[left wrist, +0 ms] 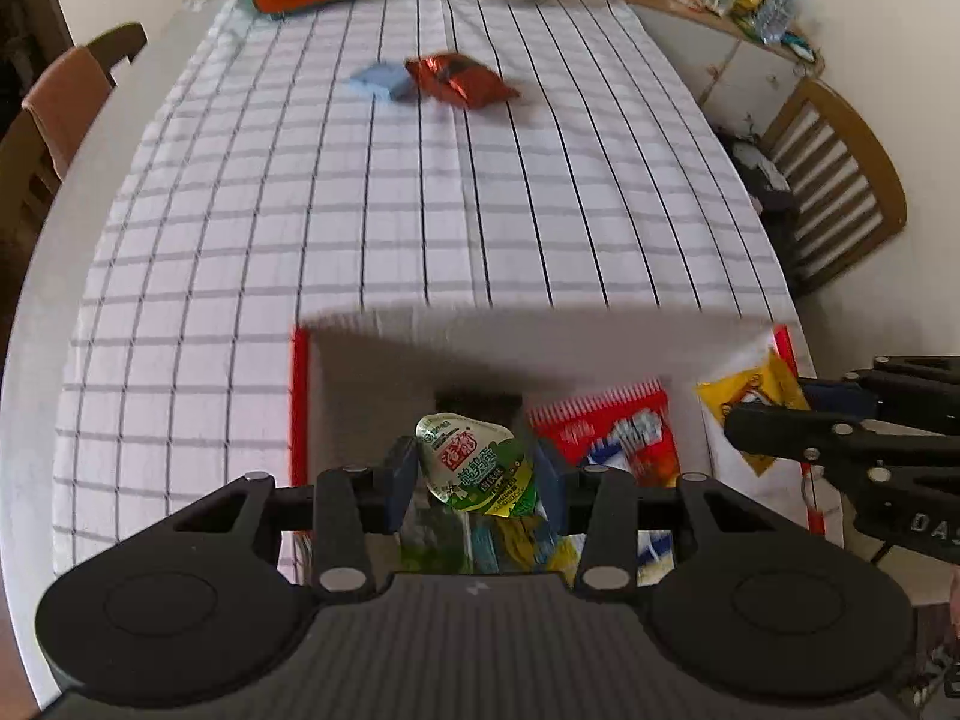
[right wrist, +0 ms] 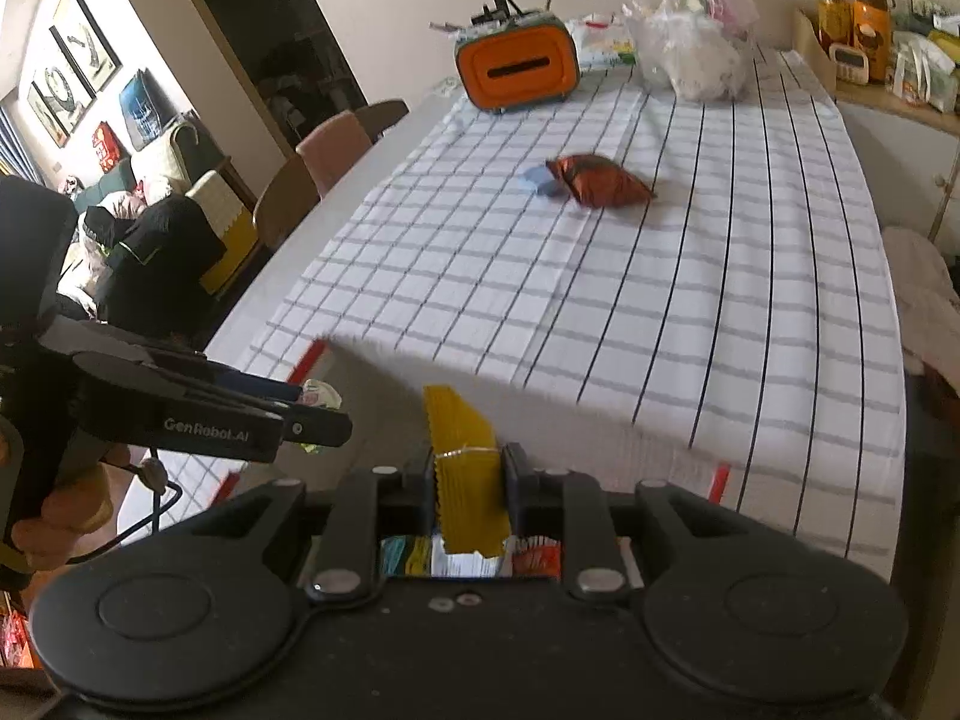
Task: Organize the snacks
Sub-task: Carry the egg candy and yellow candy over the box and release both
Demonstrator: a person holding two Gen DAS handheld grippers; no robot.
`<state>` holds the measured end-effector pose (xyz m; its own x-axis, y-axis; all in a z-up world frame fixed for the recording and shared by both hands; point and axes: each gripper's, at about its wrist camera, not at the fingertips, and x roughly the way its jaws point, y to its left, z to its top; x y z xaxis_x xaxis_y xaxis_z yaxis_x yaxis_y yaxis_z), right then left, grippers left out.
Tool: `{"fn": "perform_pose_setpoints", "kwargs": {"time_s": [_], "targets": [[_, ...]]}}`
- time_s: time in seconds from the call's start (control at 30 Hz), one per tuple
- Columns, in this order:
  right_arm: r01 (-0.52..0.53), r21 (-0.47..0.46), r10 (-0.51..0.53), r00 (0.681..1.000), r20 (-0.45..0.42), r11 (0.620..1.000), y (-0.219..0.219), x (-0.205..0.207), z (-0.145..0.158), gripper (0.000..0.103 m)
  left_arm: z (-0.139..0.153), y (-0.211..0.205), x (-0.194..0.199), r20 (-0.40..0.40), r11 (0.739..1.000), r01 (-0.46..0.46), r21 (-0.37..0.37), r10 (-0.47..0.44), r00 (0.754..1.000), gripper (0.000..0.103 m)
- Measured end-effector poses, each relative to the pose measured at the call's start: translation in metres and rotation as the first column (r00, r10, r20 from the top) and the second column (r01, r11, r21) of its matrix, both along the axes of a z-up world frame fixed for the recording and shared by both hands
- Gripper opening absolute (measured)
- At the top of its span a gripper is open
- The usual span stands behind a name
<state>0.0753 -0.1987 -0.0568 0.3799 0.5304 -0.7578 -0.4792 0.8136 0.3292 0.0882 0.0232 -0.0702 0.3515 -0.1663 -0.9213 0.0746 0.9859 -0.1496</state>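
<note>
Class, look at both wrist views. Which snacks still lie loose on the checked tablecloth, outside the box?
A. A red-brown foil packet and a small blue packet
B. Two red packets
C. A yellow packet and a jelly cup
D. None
A: the red-brown foil packet and the small blue packet lie side by side on the tablecloth, far from the box.

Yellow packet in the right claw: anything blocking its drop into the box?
Nothing visible does. The right claw holds the yellow packet over the open box; below lie only snacks already inside. The left claw with its jelly cup is off to the side.
</note>
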Motion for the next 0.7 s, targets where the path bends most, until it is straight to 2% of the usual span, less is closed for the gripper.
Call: {"fn": "perform_pose_setpoints", "kwargs": {"time_s": [0.37,0.53,0.7], "targets": [[0.001,-0.036,-0.005,0.995,-0.097,0.999,0.001,-0.026,-0.037,0.021,-0.028,-0.019,-0.024,-0.089,0.999,0.033,0.023,-0.031,0.996,0.042],[0.012,-0.043,-0.017,0.992,-0.122,0.999,0.000,-0.032,-0.046,0.021,-0.038,-0.027,-0.027,-0.125,0.996,0.055,0.065,-0.047,0.991,0.042],[0.014,-0.054,-0.022,0.989,-0.146,0.998,0.000,-0.038,-0.055,0.021,-0.054,-0.031,-0.025,-0.198,0.994,0.068,0.084,-0.050,0.979,0.042]]}}
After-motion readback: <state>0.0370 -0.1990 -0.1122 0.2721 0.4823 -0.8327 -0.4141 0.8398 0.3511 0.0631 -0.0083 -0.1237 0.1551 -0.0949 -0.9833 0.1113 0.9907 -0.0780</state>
